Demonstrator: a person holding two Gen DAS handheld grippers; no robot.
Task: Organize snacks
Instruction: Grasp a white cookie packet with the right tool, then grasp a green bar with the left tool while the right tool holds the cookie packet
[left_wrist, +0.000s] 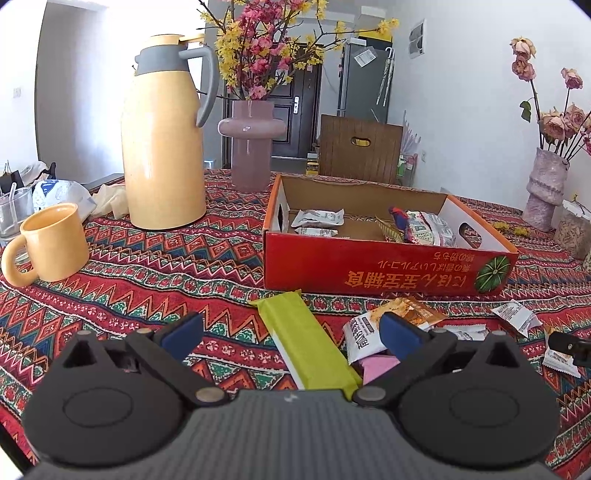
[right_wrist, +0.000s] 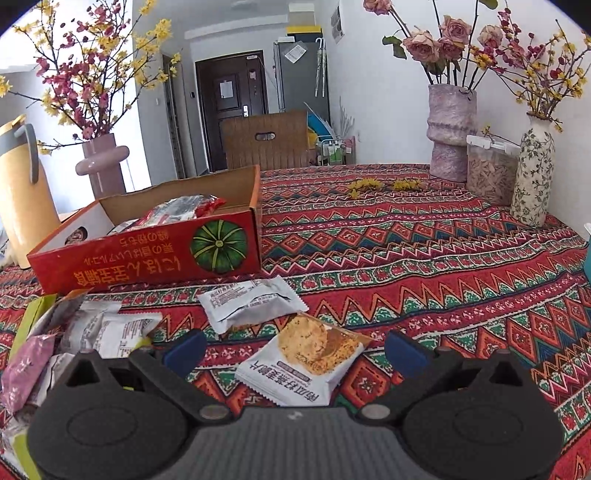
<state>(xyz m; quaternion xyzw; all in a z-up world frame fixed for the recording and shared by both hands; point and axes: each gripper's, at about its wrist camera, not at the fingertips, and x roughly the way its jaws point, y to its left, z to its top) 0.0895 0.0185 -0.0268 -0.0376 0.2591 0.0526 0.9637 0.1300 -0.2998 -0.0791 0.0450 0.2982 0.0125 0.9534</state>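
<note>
My left hand-held gripper (left_wrist: 291, 332) hangs wide open and empty over the patterned cloth of the surface (left_wrist: 147, 266); a long green snack bar (left_wrist: 308, 345) lies between its blue fingers (left_wrist: 183, 332), with a white cracker packet (left_wrist: 364, 334) and a pink wrapper (left_wrist: 378, 367) just beside it by the right-hand finger; my right hand-held gripper (right_wrist: 295, 349) is likewise spread open with nothing in it, and a white oat-cookie packet (right_wrist: 304, 363) lies flat on the cloth between its fingers; its printed Chinese line reads upside down and I cannot make it out; a grey foil packet (right_wrist: 251, 302) touches its far edge; beyond stands the red cardboard box (left_wrist: 369, 266), its side bearing upside-down gold characters and a green pumpkin picture; several packets (left_wrist: 317, 218) already lie inside; a yellow thermos jug (left_wrist: 164, 140) and yellow mug (left_wrist: 51, 247) stand to its left.
</note>
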